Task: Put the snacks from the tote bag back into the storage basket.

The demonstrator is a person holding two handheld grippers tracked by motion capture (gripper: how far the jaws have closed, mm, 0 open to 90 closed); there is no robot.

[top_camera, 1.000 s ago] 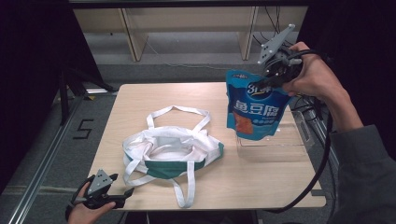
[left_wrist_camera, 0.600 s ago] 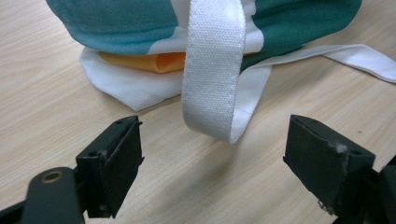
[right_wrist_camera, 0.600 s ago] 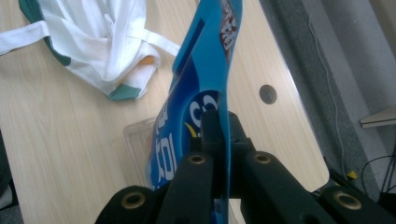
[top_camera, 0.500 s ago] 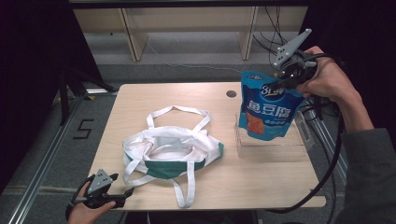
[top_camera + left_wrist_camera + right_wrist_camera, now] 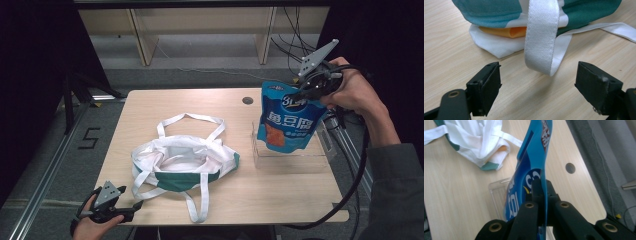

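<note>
The right gripper [image 5: 304, 94] has its jaws clamped on the top edge of a blue snack pouch [image 5: 288, 121], which hangs from them at about 3 o'clock on the worktop [image 5: 280, 195] in the high view. The pouch carries white lettering and an orange panel on its front. Its lower end hangs over a clear plastic tray [image 5: 292, 159] that sits on the worktop; whether the pouch touches the tray I cannot tell. In the right gripper view the pouch [image 5: 531, 167] is seen edge-on, pinched flat between the two black jaws of the right gripper [image 5: 543, 192], with the clear plastic tray [image 5: 497, 192] below it. A round cable hole [image 5: 247, 100] lies at about 1 o'clock on the worktop, just to the left of the pouch's top.

A white tote bag [image 5: 182, 162] with green trim lies open at the centre of the worktop, its straps spread towards 12 and 6 o'clock, well apart from the pouch.

The left gripper [image 5: 131, 206] rests at the worktop's edge at about 7 o'clock, held in the person's left hand [image 5: 90, 227]. In the left gripper view the left gripper [image 5: 537, 80] has its jaws wide apart and grips nothing. One white strap [image 5: 541, 37] of the tote bag hangs in a loop ahead of them, its end near the gap but not touching either jaw. An orange lining [image 5: 504, 31] shows under the bag's green band.
</note>
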